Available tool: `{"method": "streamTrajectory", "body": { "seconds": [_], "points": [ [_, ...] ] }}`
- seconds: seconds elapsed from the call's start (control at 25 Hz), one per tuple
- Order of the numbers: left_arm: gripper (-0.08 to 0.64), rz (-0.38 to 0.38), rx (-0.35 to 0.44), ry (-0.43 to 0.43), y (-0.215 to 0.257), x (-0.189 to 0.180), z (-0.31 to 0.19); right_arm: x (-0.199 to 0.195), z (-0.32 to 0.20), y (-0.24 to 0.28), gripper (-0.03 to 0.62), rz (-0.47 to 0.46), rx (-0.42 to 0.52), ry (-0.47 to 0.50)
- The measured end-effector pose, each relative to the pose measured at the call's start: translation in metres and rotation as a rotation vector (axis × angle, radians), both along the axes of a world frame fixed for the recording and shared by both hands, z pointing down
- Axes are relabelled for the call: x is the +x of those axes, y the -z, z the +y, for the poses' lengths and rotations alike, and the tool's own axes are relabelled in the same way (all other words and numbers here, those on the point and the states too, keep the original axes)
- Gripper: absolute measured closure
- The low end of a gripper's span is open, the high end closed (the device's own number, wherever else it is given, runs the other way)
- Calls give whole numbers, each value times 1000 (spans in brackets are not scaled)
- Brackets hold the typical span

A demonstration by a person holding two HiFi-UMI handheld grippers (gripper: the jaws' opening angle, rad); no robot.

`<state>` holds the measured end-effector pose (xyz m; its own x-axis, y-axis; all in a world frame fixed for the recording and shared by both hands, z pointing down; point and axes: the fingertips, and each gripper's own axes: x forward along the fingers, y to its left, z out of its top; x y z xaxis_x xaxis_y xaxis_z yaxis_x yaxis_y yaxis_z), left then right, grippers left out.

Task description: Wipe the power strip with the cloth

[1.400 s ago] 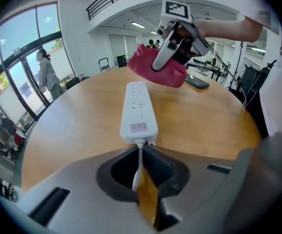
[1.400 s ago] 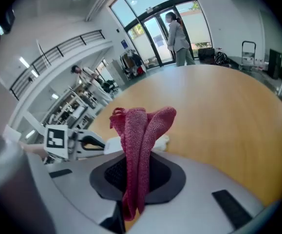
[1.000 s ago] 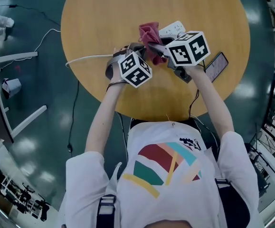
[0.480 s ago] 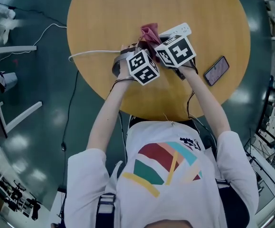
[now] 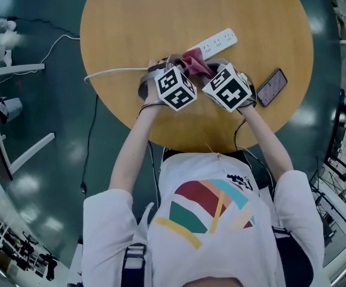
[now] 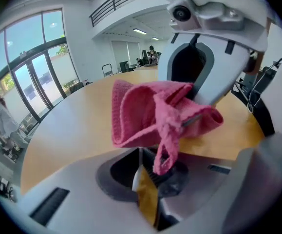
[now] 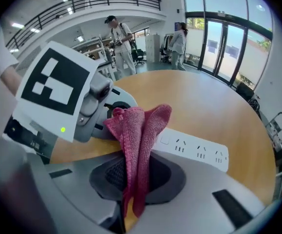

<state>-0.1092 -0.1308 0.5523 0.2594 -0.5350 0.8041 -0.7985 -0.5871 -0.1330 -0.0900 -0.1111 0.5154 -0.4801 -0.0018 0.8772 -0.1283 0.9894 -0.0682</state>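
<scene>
A white power strip (image 5: 216, 40) lies slantwise on the round wooden table (image 5: 131, 17); it also shows in the right gripper view (image 7: 194, 150). The bunched pink cloth (image 5: 195, 61) hangs between both grippers, just near of the strip. My right gripper (image 7: 131, 196) is shut on the cloth (image 7: 138, 135), which rises folded from its jaws. My left gripper (image 6: 150, 174) pinches a dangling corner of the cloth (image 6: 150, 116). Their marker cubes (image 5: 174, 87) (image 5: 227, 89) sit side by side.
A dark phone (image 5: 272, 86) lies on the table right of the right gripper. The strip's white cable (image 5: 113, 72) runs left off the table edge to the floor. People stand far off in the hall beyond the table (image 7: 119, 35).
The right gripper has drawn back toward the person with the cloth, ending beside the left gripper. More of the power strip is uncovered now.
</scene>
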Motion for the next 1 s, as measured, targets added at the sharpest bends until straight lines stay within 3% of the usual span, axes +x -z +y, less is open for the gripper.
{"method": "streamTrajectory", "body": {
  "seconds": [0.16,0.24,0.44,0.6,0.8,1.0],
  "points": [
    [488,6,-1,1,1,3,-3,5,-21,25,552,-48,78,158],
    [488,5,-2,2,0,3,-5,1,-40,41,552,-61,118,285],
    [488,-3,-10,11,-3,2,-4,-18,-66,47,554,15,299,902],
    [488,-4,-10,15,-2,2,-7,-35,-73,29,553,115,271,1228],
    [488,-4,-22,27,-3,-4,-8,-56,-64,-1,554,223,152,1430],
    [488,7,-21,36,-4,-6,-9,-66,-51,-22,554,283,92,1569]
  ]
}}
